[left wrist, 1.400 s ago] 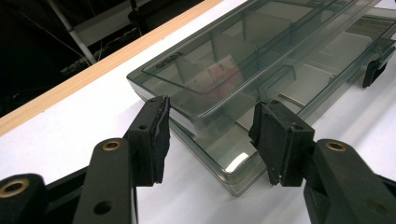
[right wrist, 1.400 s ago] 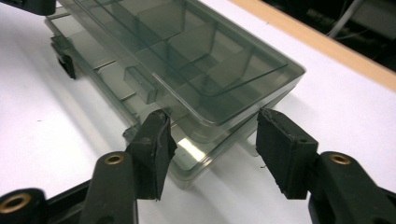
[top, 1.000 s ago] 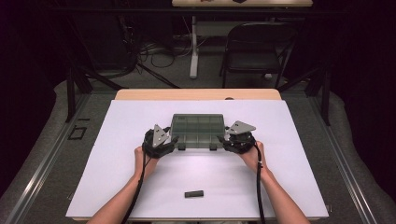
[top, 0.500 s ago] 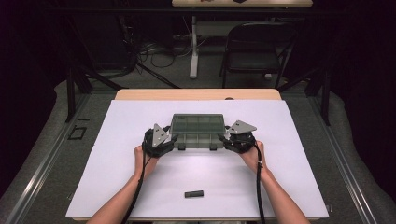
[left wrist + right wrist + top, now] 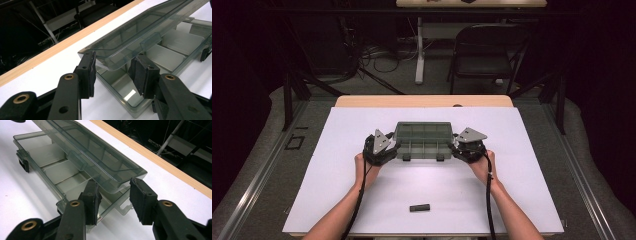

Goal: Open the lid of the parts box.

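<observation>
Both tools' jaws have just been closing around the box lid [image 5: 140, 32] corners, still part-open.

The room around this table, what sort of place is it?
Probably a lab or recording studio: a white-covered table stands in a dark room, cables lie on the floor behind it, and a folding chair stands there.

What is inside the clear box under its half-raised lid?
The box shows only bare compartments with dividers; nothing lies in those seen. The lid blurs the far compartments.
</observation>
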Tool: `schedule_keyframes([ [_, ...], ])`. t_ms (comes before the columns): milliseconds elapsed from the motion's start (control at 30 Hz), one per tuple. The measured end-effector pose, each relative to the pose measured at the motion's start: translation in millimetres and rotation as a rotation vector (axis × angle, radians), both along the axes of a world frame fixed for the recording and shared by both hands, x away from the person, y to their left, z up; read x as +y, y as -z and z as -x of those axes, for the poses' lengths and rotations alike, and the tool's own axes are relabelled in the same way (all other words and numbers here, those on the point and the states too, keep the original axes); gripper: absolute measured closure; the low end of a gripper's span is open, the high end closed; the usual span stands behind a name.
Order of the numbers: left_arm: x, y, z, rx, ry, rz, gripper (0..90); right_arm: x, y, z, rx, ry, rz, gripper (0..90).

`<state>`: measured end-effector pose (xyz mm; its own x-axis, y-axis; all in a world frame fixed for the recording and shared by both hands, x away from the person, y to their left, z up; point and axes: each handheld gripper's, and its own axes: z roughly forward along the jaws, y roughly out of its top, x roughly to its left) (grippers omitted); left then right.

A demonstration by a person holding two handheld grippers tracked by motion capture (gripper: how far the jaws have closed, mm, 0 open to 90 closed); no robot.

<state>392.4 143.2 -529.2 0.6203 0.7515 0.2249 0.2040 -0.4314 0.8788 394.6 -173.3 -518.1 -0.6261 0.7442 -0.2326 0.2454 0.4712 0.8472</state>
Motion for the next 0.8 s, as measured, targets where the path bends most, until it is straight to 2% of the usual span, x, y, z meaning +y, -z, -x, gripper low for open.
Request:
schedule_keyframes([
  [367,3.1,-6.1,-5.4,0.004,0.014,0.002,58.4,0.7,-6.9,-4.2,-0.009,0.005,-0.003,59.7],
  [567,5.1,-10.2,-8.8,0.021,0.018,0.011,60.5,0.9,-8.4,-7.2,-0.007,0.004,-0.004,60.2],
  [800,7.0,-17.7,-13.3,0.022,0.029,-0.004,63.5,1.7,-13.6,-10.1,-0.004,0.014,-0.004,61.7],
])
